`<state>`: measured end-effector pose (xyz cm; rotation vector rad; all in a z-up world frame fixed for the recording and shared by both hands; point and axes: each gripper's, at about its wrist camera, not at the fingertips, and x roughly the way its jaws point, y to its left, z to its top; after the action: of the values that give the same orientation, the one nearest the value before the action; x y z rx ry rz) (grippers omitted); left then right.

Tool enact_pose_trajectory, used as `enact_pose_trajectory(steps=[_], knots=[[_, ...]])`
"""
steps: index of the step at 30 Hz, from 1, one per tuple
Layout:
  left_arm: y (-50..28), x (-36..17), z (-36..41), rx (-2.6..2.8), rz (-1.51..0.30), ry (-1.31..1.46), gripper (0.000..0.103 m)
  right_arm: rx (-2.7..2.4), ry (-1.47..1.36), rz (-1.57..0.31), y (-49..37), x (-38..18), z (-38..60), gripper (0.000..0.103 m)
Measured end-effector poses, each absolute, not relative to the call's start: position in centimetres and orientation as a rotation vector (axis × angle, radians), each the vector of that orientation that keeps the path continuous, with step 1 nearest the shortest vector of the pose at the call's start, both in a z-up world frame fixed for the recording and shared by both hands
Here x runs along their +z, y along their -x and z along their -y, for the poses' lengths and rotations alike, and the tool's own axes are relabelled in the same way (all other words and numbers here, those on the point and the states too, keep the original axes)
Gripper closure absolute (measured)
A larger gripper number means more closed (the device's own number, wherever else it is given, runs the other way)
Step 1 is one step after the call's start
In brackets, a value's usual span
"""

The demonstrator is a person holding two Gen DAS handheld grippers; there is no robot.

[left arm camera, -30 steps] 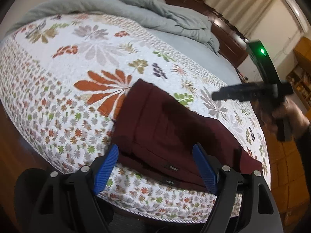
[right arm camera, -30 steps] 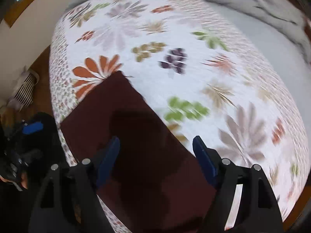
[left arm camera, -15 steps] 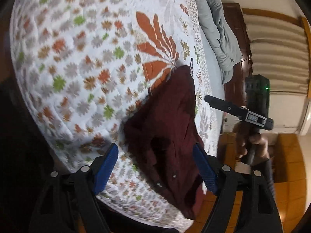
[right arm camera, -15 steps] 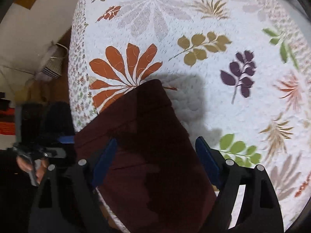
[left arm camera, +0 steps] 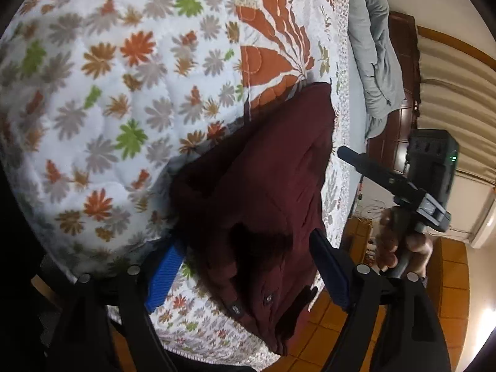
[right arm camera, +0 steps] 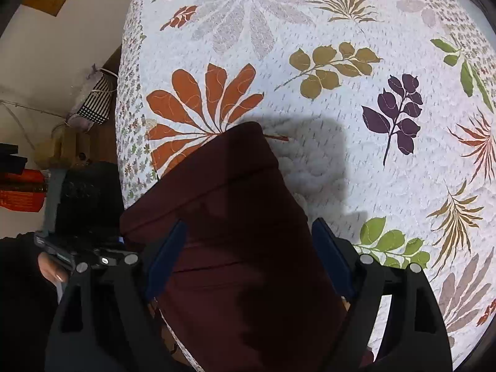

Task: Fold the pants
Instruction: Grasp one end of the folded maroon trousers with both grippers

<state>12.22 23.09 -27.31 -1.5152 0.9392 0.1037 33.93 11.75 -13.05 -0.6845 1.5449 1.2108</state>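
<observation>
Maroon pants (left arm camera: 260,192) lie folded at the quilt (left arm camera: 102,99) edge on the bed. Left claw (left arm camera: 248,266) opening, gaping over the waistband w/ buttons, only seen from left cam. Right claw (right arm camera: 248,257) wide open over the hem end; right cam alone shows that.

Two wrist fisheyes, close above the bed edge — shared: maroon pants (left arm camera: 266,186) (right arm camera: 235,248).

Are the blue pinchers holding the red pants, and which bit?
No. Both the left gripper and the right gripper are wide open over the maroon pants on the bed, pads apart, gripping nothing.
</observation>
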Motion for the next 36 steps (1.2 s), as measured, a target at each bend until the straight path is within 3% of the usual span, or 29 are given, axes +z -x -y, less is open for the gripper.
enact_pose_trajectory(steps=[6,7,8,10,19,25,27,28,29,33,36], knots=[[-10.9,-27.5,-23.0,0.1,-0.879,1.543,0.025,1.258,0.654,-1.587,-34.6,-13.5,-12.5,0.02],[-10.6,-27.4,-23.0,0.103,-0.871,1.533,0.04,1.263,0.661,-1.593,-34.8,-13.8,-12.8,0.02],[-10.2,-27.3,-22.9,0.111,-0.874,1.516,0.046,1.27,0.668,-1.6,-35.0,-14.2,-13.1,0.02],[-9.7,-27.6,-23.1,0.113,-0.861,1.523,0.046,1.286,0.678,-1.625,-35.3,-14.9,-13.6,0.02],[-9.1,-28.2,-23.0,0.121,-0.848,1.537,0.041,1.409,0.76,-1.72,-34.7,-18.8,-16.1,0.014],[-10.4,-27.5,-22.4,0.124,-0.864,1.497,0.028,1.464,0.719,-1.764,-35.6,-19.2,-16.6,0.014],[-10.8,-27.2,-22.2,0.127,-0.884,1.459,0.03,1.465,0.734,-1.759,-35.3,-19.3,-16.8,0.014],[-10.1,-26.9,-21.9,0.125,-0.886,1.447,0.032,1.474,0.742,-1.75,-35.1,-19.2,-17.0,0.016],[-9.2,-26.6,-21.6,0.133,-0.898,1.433,0.043,1.488,0.756,-1.738,-34.7,-19.0,-17.1,0.028],[-8.5,-26.4,-21.4,0.119,-0.915,1.405,0.055,1.475,0.763,-1.735,-34.9,-18.7,-17.1,0.061],[-8.2,-25.5,-21.1,0.11,-0.912,1.373,0.059,1.473,0.751,-1.726,-35.0,-18.1,-16.8,0.069]])
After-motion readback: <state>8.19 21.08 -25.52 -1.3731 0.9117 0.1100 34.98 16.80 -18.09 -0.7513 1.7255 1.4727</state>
